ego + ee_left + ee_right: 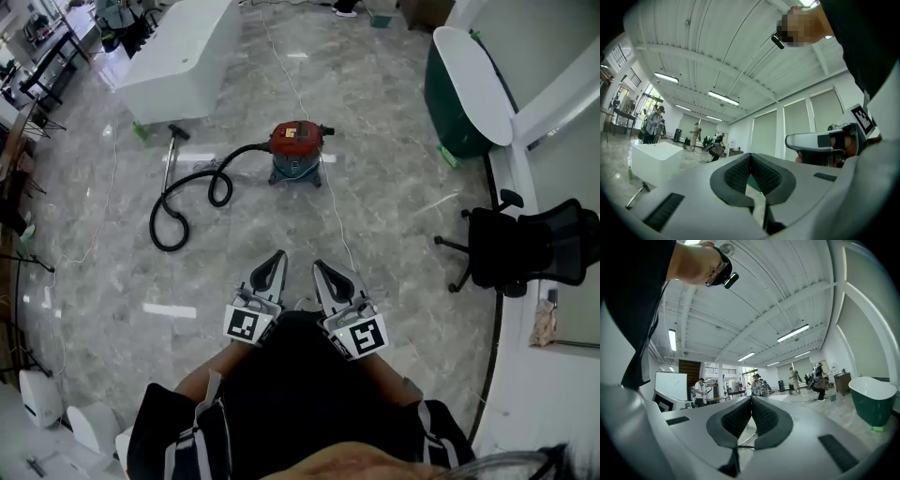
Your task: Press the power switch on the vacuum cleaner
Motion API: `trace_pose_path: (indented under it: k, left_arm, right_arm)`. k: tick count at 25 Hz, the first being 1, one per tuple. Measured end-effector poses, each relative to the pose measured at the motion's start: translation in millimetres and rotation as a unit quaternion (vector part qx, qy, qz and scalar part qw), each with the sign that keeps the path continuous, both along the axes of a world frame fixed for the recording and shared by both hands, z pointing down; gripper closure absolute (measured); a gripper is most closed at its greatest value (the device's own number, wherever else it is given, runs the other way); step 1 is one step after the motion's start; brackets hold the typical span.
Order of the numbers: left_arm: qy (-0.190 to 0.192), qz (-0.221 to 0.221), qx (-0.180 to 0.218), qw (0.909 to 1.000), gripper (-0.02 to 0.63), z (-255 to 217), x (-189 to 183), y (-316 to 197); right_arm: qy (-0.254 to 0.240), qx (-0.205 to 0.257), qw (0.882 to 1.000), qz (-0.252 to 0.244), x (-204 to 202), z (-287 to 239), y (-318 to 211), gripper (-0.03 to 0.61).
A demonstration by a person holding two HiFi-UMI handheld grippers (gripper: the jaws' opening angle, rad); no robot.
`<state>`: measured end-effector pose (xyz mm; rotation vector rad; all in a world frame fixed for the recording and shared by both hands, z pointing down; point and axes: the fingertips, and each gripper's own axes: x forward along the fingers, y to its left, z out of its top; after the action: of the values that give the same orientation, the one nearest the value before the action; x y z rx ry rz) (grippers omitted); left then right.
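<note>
The vacuum cleaner (297, 150) stands on the marble floor (394, 197), far ahead and in the middle, well apart from both grippers. On its red lid there is a pale label (292, 133), but the print is too small to read, and the power switch cannot be made out. Its black hose (187, 202) curls to the left. The left gripper (277, 258) and the right gripper (321, 267) are near the person, both clenched with pads touching and nothing between. At the right, a black office chair (525, 248) is partly cut off.
</note>
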<state>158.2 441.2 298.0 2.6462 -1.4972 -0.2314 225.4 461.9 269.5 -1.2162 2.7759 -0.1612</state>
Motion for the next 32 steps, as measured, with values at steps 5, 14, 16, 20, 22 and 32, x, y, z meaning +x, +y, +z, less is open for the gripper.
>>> trace_pose_path:
  k: [5,14,16,20,22,32]
  left_arm:
    - [0.008,0.012,-0.001,0.9999,0.595,6,16,8]
    - [-0.043,0.051,-0.053,0.9964,0.595,16,23,15]
    - [-0.039,0.068,-0.056,0.9953,0.595,19,30,13]
    - [-0.001,0.064,-0.067,0.9958,0.595,18,29,-17]
    - [0.012,0.057,-0.071,0.9958,0.595,20,22,-37]
    - [0.043,0.055,-0.082,0.9942,0.595,15,4,-212]
  right_arm:
    - [-0.011,0.021,1.0,-0.019,4,0,16,0.561]
    - [-0.032,0.015,0.999,0.011,21,-9,-7,0.561]
    - [-0.028,0.008,0.999,0.026,29,-7,-13,0.561]
    - [-0.009,-0.015,0.999,0.043,41,3,-27,0.561]
    - [0.002,-0.024,0.999,0.048,41,7,-38,0.561]
    - [0.033,-0.025,0.996,0.074,18,14,-192,0.561]
